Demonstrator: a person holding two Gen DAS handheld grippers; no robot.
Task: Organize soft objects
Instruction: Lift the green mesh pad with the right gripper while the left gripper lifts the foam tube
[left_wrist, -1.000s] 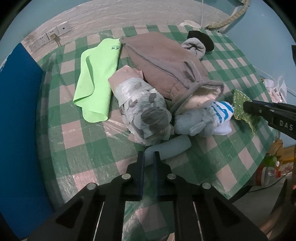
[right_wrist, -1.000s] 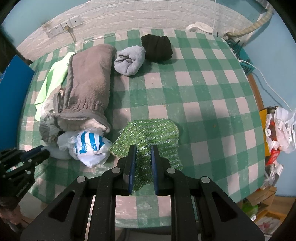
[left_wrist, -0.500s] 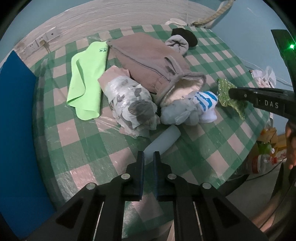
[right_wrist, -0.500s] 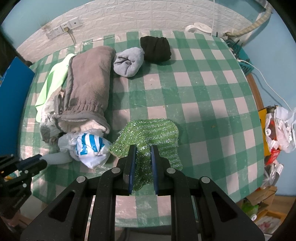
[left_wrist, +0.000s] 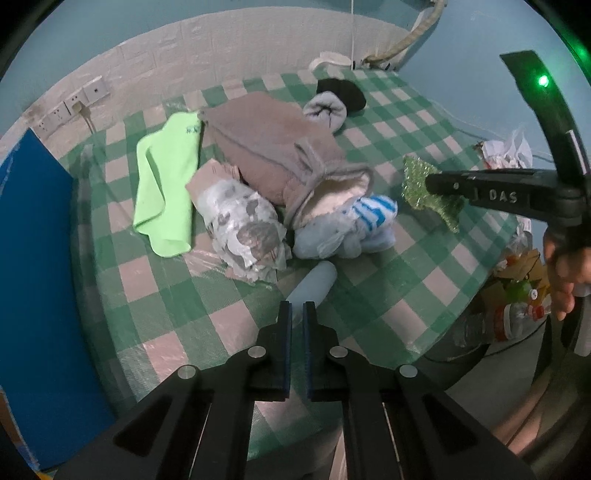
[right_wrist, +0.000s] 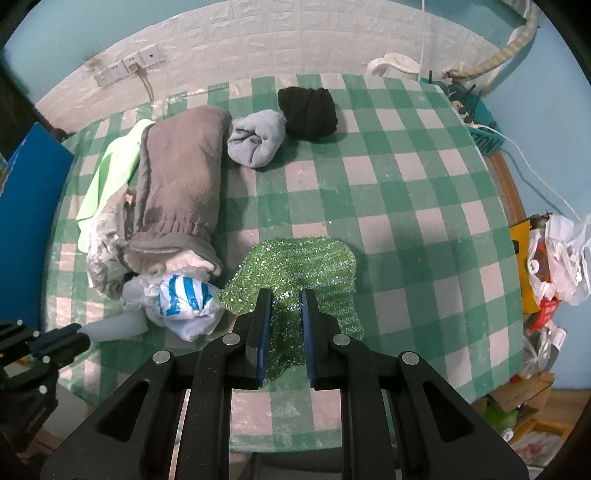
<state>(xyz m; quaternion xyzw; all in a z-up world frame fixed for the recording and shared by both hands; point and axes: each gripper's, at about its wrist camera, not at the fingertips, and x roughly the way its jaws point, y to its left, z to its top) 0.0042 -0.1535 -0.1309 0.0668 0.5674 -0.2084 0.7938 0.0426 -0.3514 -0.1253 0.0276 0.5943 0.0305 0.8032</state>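
A pile of soft things lies on the checked table (right_wrist: 406, 192): a brown fleece roll (right_wrist: 177, 184), a lime cloth (left_wrist: 166, 173), a grey patterned bundle (left_wrist: 243, 225), a blue-striped white bundle (right_wrist: 184, 299), a grey sock roll (right_wrist: 256, 142) and a black roll (right_wrist: 308, 112). My right gripper (right_wrist: 286, 306) is partly closed around a fold of a glittery green cloth (right_wrist: 306, 266); it also shows in the left wrist view (left_wrist: 428, 184). My left gripper (left_wrist: 296, 314) is shut on the end of a pale blue roll (left_wrist: 314, 284), seen too in the right wrist view (right_wrist: 114, 326).
A blue board (left_wrist: 40, 280) stands at the table's left edge. Plastic bags and bottles (right_wrist: 554, 258) sit on the floor to the right. Wall sockets (right_wrist: 125, 68) are behind the table.
My left gripper has pulled back toward the table's front edge with the pale blue roll, drawing it out from the pile. My right gripper's jaws have widened slightly on the green cloth.
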